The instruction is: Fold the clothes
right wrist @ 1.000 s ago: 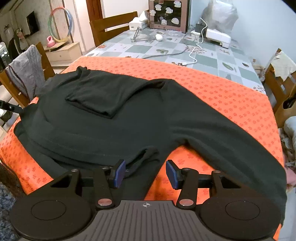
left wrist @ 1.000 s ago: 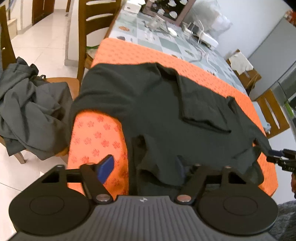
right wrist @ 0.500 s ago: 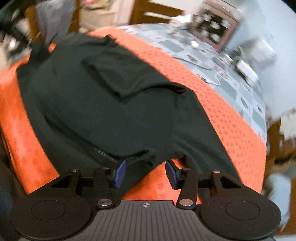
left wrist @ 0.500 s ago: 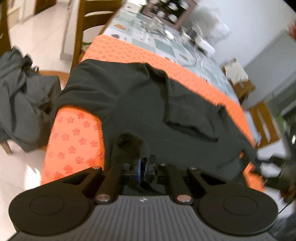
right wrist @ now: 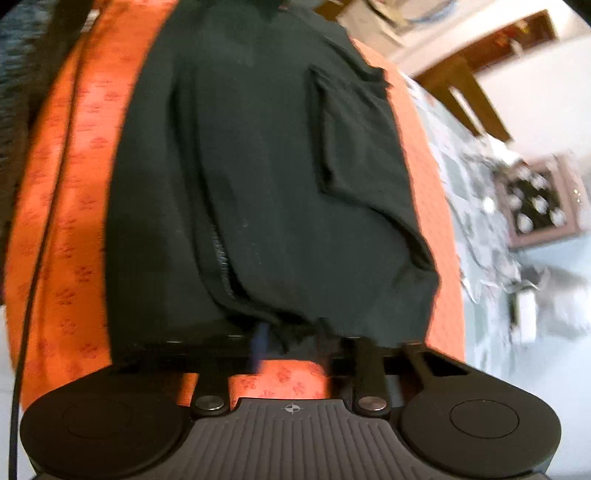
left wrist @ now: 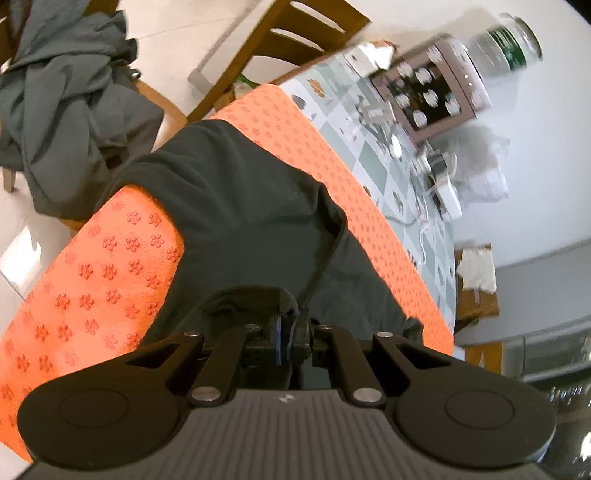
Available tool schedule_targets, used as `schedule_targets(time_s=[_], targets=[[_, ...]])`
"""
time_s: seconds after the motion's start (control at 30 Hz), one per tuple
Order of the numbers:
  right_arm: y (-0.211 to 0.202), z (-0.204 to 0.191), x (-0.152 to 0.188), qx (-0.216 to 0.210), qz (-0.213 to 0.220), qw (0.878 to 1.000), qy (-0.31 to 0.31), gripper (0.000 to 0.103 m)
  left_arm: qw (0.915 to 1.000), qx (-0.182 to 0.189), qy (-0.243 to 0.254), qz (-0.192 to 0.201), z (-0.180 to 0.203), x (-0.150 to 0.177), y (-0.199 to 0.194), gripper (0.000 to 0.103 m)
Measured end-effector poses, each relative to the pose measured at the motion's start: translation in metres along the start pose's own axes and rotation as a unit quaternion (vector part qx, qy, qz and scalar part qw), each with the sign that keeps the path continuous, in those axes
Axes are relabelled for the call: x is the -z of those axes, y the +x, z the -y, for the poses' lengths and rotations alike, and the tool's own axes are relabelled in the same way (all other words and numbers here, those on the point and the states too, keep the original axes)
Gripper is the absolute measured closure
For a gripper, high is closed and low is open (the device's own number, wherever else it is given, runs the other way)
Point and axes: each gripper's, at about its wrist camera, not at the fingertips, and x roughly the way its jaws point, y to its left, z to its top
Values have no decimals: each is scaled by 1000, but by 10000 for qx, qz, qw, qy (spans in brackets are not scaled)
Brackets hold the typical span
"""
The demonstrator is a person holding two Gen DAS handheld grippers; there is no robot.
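Observation:
A dark green garment (left wrist: pixel 240 206) lies spread on an orange mat (left wrist: pixel 110 277) over the table. My left gripper (left wrist: pixel 290 332) is shut on a bunched fold of its near edge, and cloth bulges above the blue pads. In the right wrist view, which is blurred, the same garment (right wrist: pixel 277 184) stretches away across the mat (right wrist: pixel 74 221), with a folded sleeve on top. Its near hem drapes over my right gripper (right wrist: pixel 291 343). One blue pad (right wrist: pixel 260 347) shows and the other finger is under the cloth, so the gap is unclear.
A wooden chair holds a heap of grey clothes (left wrist: pixel 66 110) left of the table. Another chair (left wrist: pixel 295 33) stands at the far side. Beyond the mat are a framed box (left wrist: pixel 432 96), white chargers with cables (left wrist: pixel 447 192) and a glass jar (left wrist: pixel 506 40).
My left gripper went from open to shut on the garment's edge and swung its view leftward. My right gripper moved under the hem, its fingers closer together, and its view tilted sharply.

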Motion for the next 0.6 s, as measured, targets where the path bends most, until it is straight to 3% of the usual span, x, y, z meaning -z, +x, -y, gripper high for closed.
schedule_targets(time_s=[0.07,0.17,0.27,0.3,0.37,0.47,0.5,0.57,0.6], targets=[[-4,8,1,-173,47,9998,103,90,9997,-32,-232,106,-1,-1,-2,95],[-15,36,5,-582,95,9919,1124,91,9971,-137,-695,283,-5,-4,-6,95],[-21,71,17,-912,197,9628,2538,91,9905,-255,-1285,406,-12,-10,-4,95],[-21,82,22,-988,210,9499,2959,91,9881,-319,-1438,440,-15,-13,-2,95],[-8,105,36,-1198,65,9117,3930,91,9833,-473,-1687,502,-18,-20,4,95],[18,130,62,-1563,-201,8365,5247,91,9759,-701,-1992,549,-21,-27,16,95],[27,135,69,-1669,-263,8170,5513,90,9735,-770,-2082,549,-22,-29,20,95],[42,136,79,-1746,-511,7898,5857,90,9695,-904,-2212,543,-23,-32,28,94],[48,134,81,-1732,-669,7853,5906,90,9698,-962,-2179,531,-22,-33,31,94]])
